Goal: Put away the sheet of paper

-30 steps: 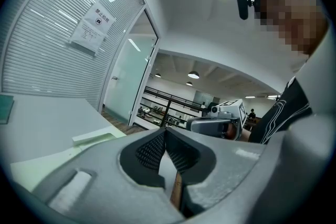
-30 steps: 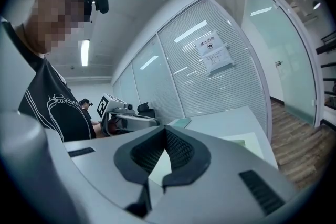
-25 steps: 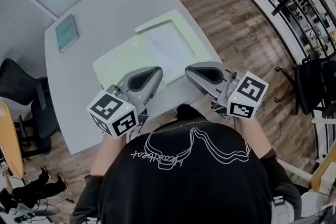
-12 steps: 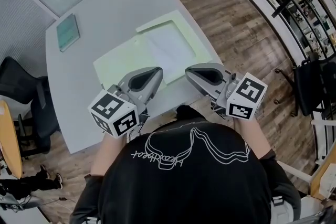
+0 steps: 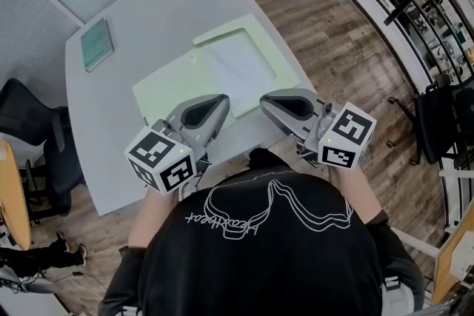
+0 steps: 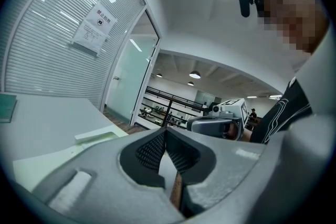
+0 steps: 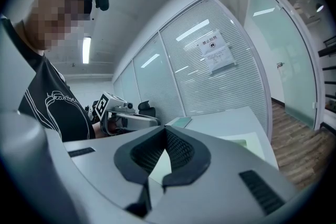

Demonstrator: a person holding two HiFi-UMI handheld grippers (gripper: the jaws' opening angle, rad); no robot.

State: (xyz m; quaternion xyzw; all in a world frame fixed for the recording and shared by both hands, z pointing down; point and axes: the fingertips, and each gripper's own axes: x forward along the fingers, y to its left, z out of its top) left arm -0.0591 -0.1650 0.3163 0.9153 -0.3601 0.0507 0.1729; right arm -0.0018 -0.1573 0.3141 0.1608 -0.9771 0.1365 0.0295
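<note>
1. Table (image 5: 148, 18), grey; a teal booklet (image 5: 96, 45) lay at its far left, well apart from everything else; I counted it no part of the job.
2. Folder (image 5: 169, 89), pale green, lay open mid-table; the sheet of paper (image 5: 241, 69), white, lay flat on its right half, untouched.
3. Step in hand: by my judgement the approach, with no grasp yet made; the next move called for opening one pair of jaws, coming down to an edge of the sheet, and pinching it without creasing.
4. Left gripper (image 5: 222, 98): jaws closed together on nothing; I held it near level, tips above the folder's near edge.
5. Right gripper (image 5: 265, 100): jaws likewise closed and empty; I held it beside its partner, near level, tips short of the sheet.
</note>
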